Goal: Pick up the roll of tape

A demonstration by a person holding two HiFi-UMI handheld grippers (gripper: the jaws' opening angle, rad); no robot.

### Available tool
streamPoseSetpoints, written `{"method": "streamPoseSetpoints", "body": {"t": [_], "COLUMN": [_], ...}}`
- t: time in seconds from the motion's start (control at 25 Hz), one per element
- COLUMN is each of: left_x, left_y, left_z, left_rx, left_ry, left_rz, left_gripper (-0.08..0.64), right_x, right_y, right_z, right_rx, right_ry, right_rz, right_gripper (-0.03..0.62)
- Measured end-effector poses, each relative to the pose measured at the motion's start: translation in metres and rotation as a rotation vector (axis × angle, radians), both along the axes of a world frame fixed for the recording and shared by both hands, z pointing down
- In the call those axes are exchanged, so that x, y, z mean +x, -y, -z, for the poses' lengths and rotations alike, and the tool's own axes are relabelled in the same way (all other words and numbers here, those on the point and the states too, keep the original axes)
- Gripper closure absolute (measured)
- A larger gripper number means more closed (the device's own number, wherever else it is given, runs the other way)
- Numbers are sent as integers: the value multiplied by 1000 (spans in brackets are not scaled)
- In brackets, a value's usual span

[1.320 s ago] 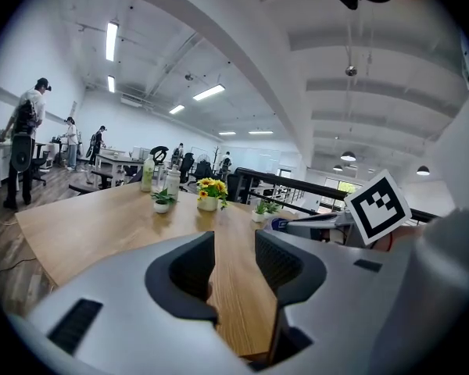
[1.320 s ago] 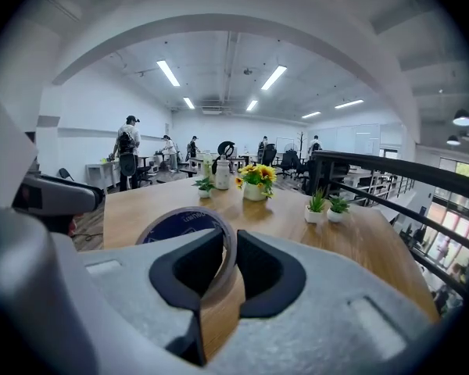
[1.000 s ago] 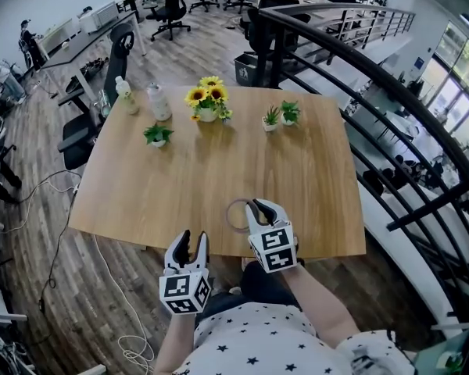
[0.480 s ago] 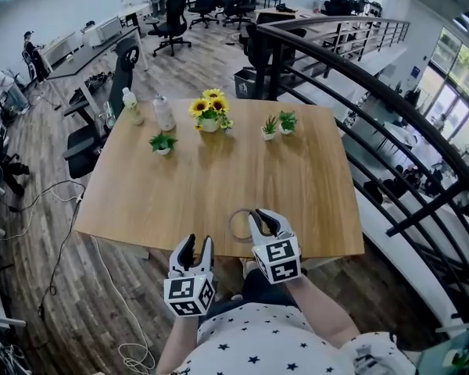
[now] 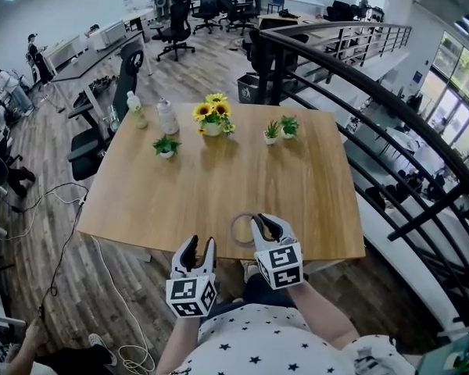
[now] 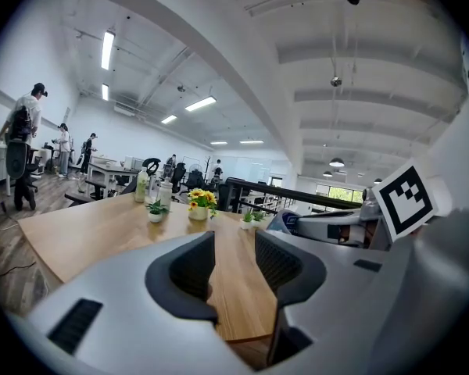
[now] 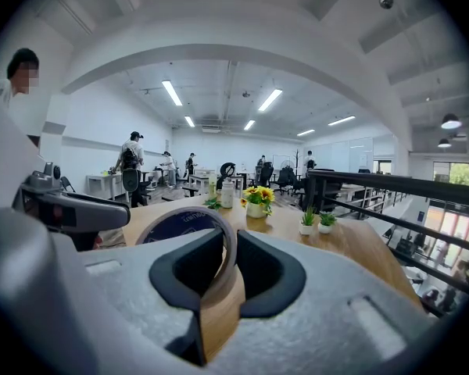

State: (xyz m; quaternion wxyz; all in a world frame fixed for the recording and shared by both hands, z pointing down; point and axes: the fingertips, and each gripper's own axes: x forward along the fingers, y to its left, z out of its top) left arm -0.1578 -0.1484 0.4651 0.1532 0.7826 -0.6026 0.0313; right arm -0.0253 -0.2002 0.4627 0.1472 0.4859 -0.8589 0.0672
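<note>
The roll of tape (image 5: 241, 229) is a thin tan ring with a dark printed core. My right gripper (image 5: 264, 226) is shut on its right side, just over the near edge of the wooden table (image 5: 219, 186). In the right gripper view the tape (image 7: 219, 303) stands on edge between the two dark pads of the right gripper (image 7: 228, 244), its ring reaching up to the left. My left gripper (image 5: 199, 248) hangs lower left, in front of the table edge. In the left gripper view the left gripper (image 6: 234, 248) is open, with only table top showing in the gap.
At the table's far side stand a pot of sunflowers (image 5: 213, 116), three small green plants (image 5: 166, 145) (image 5: 272, 132) (image 5: 289, 126) and two bottles (image 5: 134, 110) (image 5: 167, 117). A dark railing (image 5: 375, 131) curves past the table's right side. Office chairs and a floor cable lie to the left.
The right gripper has drawn back toward the table's near edge and risen a little, with the tape in it. The left gripper has barely shifted.
</note>
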Motion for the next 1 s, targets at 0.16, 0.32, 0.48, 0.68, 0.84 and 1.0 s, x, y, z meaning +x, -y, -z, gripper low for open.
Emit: {"method": "streamPoseSetpoints", "body": {"t": [0.16,0.32,0.48,0.68,0.84,1.0], "left_x": [-1,-2,-3,-5,-8,-10], "left_y": [-2,-1,0,-1,-1,4], "left_z": [-4,-6,-4,-6,-5,-8], "left_rx": [-3,-5,-6,-7,-12,-16], "left_ry": [1,1,-2,-2,2,2], "left_rz": [-1,3,8,10,10,12], "left_gripper": [403,403,403,403,403,403], "right_x": [-1,-2,-2,-5,-8,-10], "right_y": [-1,0,2,1,1,6], "right_z": [-3,-5,-2,-2,1,-1], "right_rx": [2,3,10,18,19,20], "right_ry": [3,3,1,2,2,6], "right_rz": [0,2,6,14,18,22], "right_gripper": [530,529,531,532,532,532]}}
